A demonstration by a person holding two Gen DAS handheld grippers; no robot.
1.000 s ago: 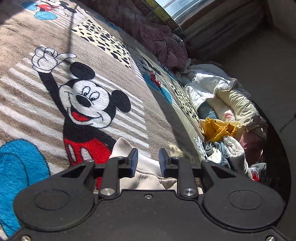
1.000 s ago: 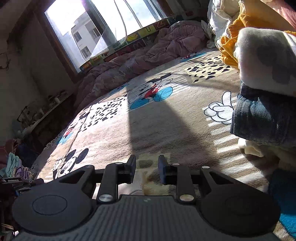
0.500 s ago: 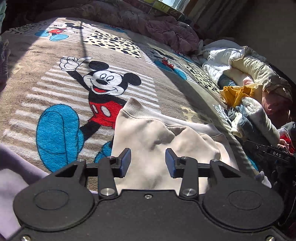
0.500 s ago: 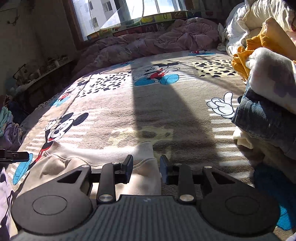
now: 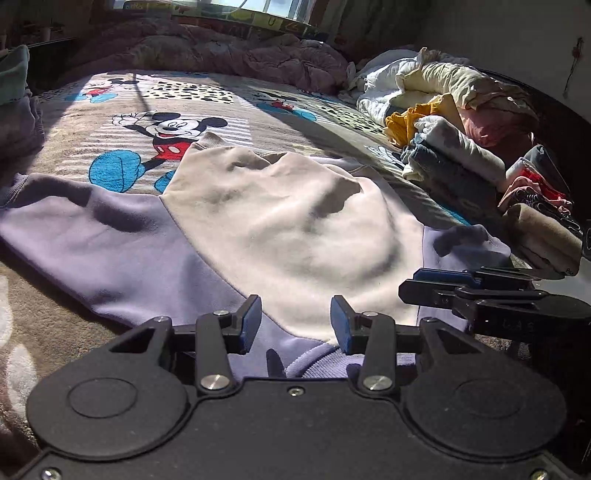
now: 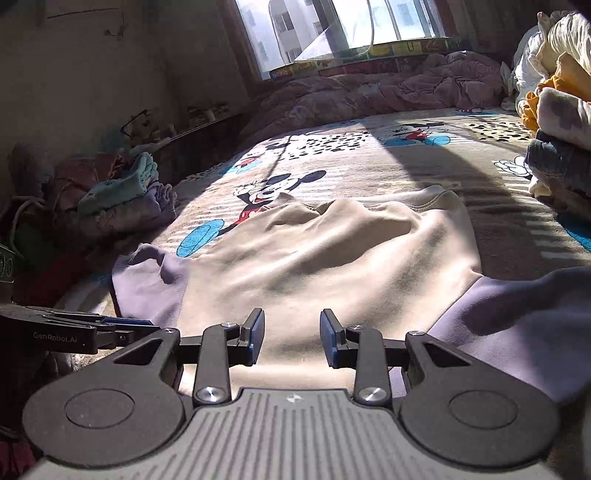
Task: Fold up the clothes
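Sunlit cartoon-mouse blanket (image 5: 229,110), window (image 6: 351,26) beyond

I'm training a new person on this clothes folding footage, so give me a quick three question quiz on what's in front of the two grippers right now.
1. True or false: the sweatshirt lies spread on the cartoon-mouse blanket.
2. What colour are the sweatshirt's sleeves: A green, B lilac, C yellow?
3. Is either the left gripper or the right gripper clamped on cloth?

Key
1. True.
2. B; the body is cream.
3. No. Both have just been opening, and their jaws stand apart over the sweatshirt, pressing nothing.
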